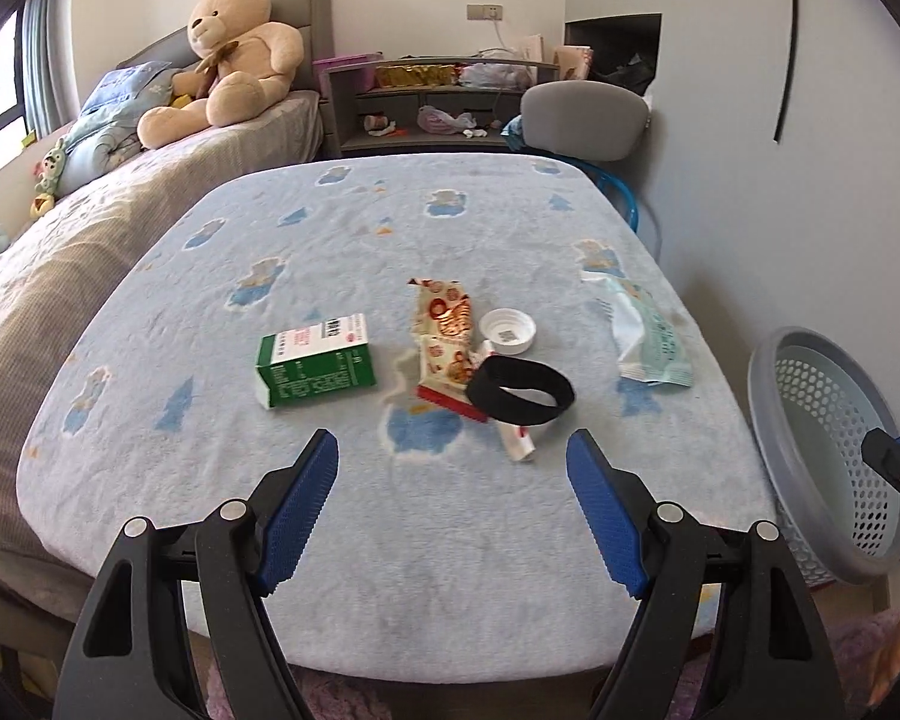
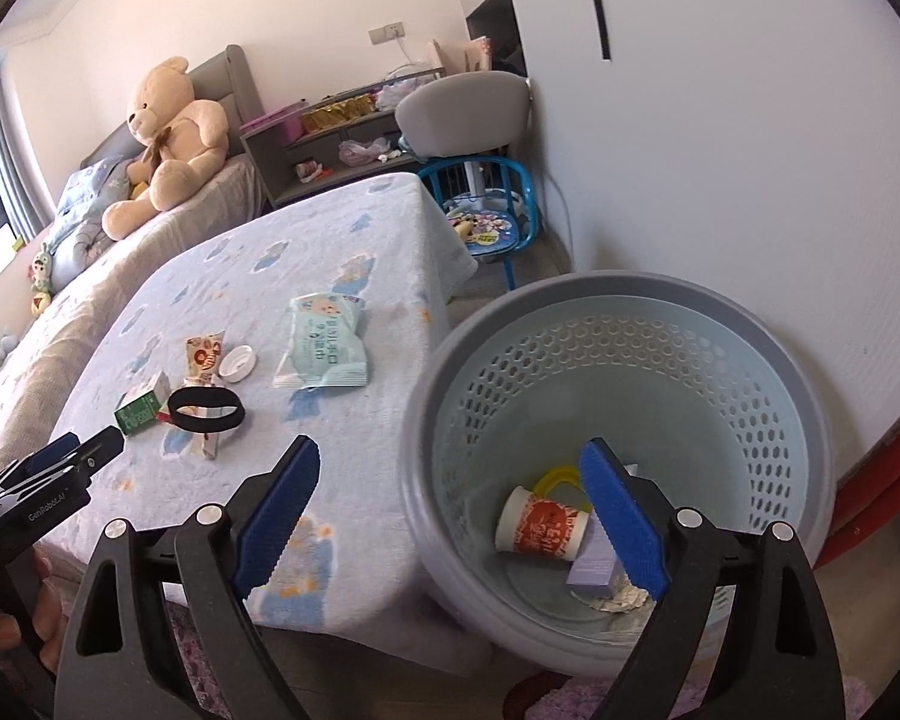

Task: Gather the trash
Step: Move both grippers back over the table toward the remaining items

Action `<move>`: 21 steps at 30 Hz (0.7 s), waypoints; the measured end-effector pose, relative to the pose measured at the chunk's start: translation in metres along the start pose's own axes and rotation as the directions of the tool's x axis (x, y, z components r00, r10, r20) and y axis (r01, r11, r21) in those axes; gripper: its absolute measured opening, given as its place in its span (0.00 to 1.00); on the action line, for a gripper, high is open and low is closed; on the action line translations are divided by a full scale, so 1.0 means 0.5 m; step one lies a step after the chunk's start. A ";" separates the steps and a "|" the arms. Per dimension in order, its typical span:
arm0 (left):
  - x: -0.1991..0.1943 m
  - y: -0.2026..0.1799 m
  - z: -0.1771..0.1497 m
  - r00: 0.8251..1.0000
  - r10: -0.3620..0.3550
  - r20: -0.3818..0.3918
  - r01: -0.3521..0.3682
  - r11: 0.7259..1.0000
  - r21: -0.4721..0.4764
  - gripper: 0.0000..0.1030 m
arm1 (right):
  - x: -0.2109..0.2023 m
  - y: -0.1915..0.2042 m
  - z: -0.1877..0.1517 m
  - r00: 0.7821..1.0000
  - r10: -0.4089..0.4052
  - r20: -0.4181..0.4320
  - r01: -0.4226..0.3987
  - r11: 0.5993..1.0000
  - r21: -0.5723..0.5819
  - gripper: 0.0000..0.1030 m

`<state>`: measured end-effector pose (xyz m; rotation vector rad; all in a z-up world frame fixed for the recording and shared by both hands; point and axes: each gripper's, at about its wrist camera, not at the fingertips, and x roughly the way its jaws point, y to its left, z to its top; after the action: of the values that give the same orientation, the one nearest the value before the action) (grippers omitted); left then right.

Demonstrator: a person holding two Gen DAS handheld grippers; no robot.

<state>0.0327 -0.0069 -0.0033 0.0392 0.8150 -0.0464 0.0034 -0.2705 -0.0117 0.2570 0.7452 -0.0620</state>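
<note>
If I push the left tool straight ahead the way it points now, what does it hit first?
Probably the blue blanket on the table, just short of the black band and red wrapper. The left tool is open and empty; depth is unclear.

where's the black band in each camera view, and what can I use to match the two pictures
Left wrist view: the black band lies just right of centre, on the red-and-white wrappers.
Right wrist view: black band sits left of centre, near the left gripper.
Shared landmark: the white cap just beyond the band in both.
</note>
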 end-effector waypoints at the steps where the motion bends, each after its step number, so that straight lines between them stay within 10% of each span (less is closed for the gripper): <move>1: 0.001 0.014 -0.002 1.000 0.009 -0.001 -0.009 1.000 -0.008 0.73 | 0.003 0.016 -0.001 1.000 0.014 -0.001 -0.014 1.000 -0.008 0.84; 21: 0.060 0.171 -0.002 0.995 0.086 -0.044 -0.091 0.987 -0.131 0.73 | 0.176 0.183 0.067 0.994 0.023 -0.106 -0.034 0.994 -0.101 0.84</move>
<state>0.0572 0.0779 -0.0242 -0.0501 0.8524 0.0927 0.1036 -0.1875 -0.0288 0.1732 0.8463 0.0171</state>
